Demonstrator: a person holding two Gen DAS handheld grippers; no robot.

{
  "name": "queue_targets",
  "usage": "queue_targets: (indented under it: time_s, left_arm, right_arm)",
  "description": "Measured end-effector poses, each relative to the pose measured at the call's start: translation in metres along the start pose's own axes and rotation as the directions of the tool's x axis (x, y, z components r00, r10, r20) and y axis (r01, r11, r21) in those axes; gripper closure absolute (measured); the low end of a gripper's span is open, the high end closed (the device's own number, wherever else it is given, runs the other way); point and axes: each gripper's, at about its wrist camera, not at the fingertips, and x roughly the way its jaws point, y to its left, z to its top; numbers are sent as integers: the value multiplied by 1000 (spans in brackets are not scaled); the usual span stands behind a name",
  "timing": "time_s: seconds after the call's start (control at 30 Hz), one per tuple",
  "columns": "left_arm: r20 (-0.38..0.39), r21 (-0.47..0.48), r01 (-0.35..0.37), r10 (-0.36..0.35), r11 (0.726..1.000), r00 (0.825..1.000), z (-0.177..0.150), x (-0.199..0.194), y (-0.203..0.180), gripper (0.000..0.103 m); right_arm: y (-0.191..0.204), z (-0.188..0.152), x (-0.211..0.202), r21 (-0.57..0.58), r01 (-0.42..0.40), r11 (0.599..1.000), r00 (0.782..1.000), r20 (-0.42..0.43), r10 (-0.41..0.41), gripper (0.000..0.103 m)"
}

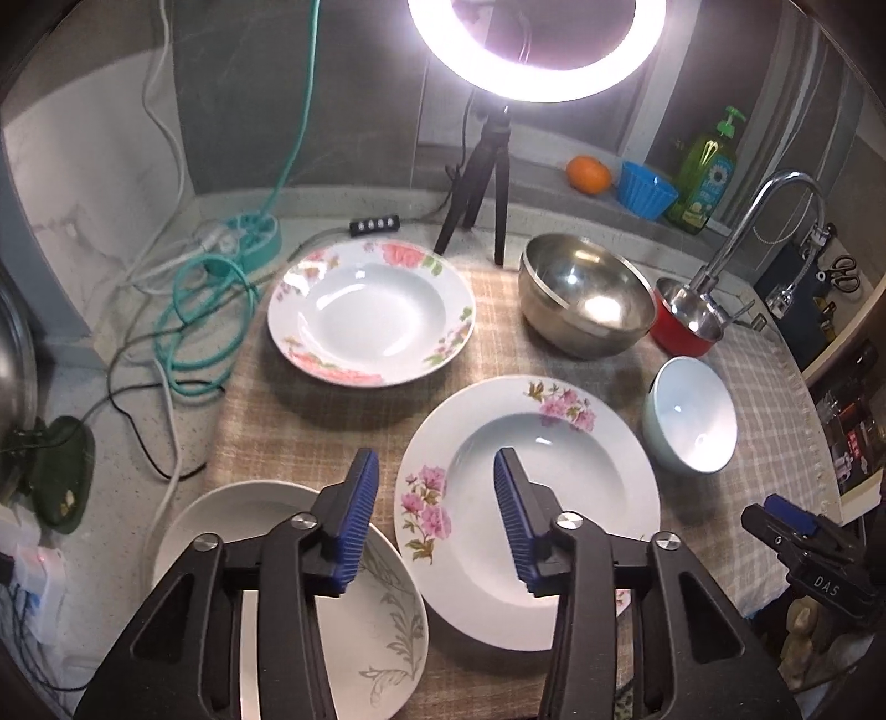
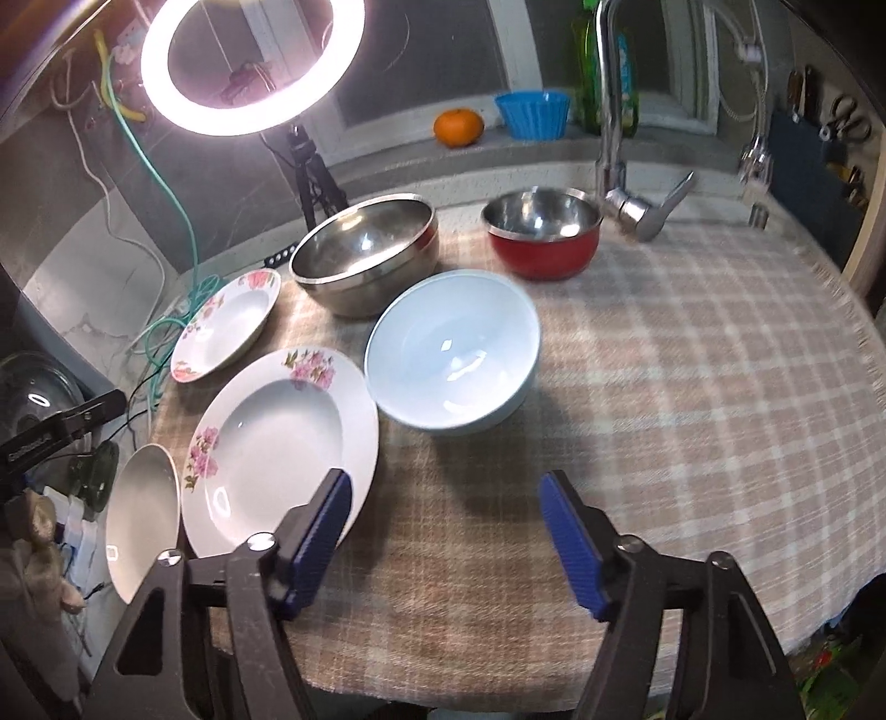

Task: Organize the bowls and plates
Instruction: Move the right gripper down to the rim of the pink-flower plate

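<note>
Two sets of fingers (image 1: 437, 471) (image 2: 446, 493) hang part-open, empty, over the checked cloth (image 2: 692, 387).

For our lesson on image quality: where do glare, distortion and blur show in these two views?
Left wrist view: the ring light blows out white, and fisheye bends the edges. Right wrist view: the ring light glares again, and the checked cloth looks slightly smeared at right.

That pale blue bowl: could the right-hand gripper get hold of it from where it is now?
Probably yes. The pale blue bowl sits just ahead of the right gripper, whose fingers are apart with only bare checked cloth between. The flowered plate lies close beside the bowl's left.
</note>
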Motion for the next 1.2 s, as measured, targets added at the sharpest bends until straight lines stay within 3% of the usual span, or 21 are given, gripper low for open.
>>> queue_targets:
  time_s: [0.1,0.2,0.37,0.47,0.9,1.2]
  left_arm:
    - [-66,-33,38,-40,999,997,2,17,8,71]
    - [-107,-40,48,-52,998,993,2,29,11,77]
    - [-182,-68,98,-109,993,977,5,46,15,78]
    - [-200,-73,93,-106,993,974,9,54,18,78]
    - [-294,-117,130,-159,985,943,25,87,32,78]
    - [-323,-105,134,-161,985,933,28,95,35,78]
  right_arm:
    - [-4,-3,14,43,-52,998,997,-55,55,55]
    - [-7,-5,25,81,-90,993,992,-85,97,58]
    - [-9,-8,40,138,-156,978,976,-130,174,71]
    - [-10,-11,48,174,-184,967,967,-147,210,79]
    - [-14,-14,67,282,-263,923,927,-191,322,83]
    - [-10,-13,78,302,-282,911,910,-215,354,84]
